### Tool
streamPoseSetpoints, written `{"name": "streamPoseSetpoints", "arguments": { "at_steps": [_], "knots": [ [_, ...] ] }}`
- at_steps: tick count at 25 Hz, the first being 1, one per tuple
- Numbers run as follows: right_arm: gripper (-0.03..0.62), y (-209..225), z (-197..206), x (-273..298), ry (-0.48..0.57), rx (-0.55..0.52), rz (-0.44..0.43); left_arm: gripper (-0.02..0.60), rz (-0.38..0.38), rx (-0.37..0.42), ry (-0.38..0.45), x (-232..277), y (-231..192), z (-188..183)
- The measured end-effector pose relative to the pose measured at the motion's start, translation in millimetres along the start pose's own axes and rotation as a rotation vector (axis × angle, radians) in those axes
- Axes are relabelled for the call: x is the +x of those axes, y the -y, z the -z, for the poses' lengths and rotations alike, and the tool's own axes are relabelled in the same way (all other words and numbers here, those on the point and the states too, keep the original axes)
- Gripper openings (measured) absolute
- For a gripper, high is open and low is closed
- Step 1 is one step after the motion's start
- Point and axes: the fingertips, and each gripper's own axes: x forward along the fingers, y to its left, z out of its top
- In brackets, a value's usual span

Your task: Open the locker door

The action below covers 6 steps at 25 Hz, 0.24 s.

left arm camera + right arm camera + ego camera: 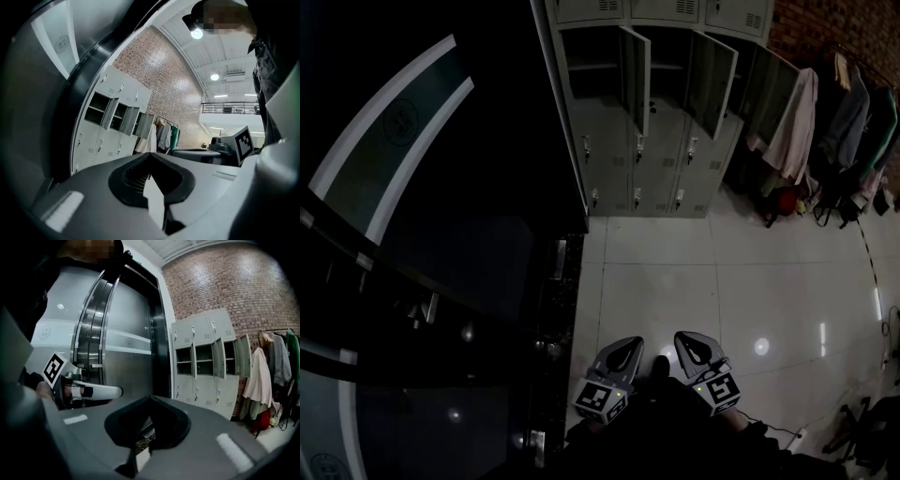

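A bank of grey lockers stands far ahead against a brick wall. Three of its middle-row doors, one of them, hang open, while the lower doors are closed with small handles. The lockers also show at the left of the left gripper view, and the lockers right of centre in the right gripper view. My left gripper and right gripper are held low, close to my body and side by side, well short of the lockers. Both the left gripper and the right gripper are shut with nothing between the jaws.
A tall dark curved metal door fills the left side. A rack of hanging clothes and bags stand right of the lockers. White floor tiles stretch between me and the lockers. Cables lie at the lower right.
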Motion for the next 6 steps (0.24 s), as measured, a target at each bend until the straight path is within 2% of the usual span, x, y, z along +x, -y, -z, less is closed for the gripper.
{"name": "streamPoseSetpoints", "arguments": {
  "at_steps": [6],
  "knots": [
    [0.0,-17,-34,-9,0.038,-0.045,-0.021,0.018,0.004,0.022,-0.002,-7,14,-9]
  ]
}}
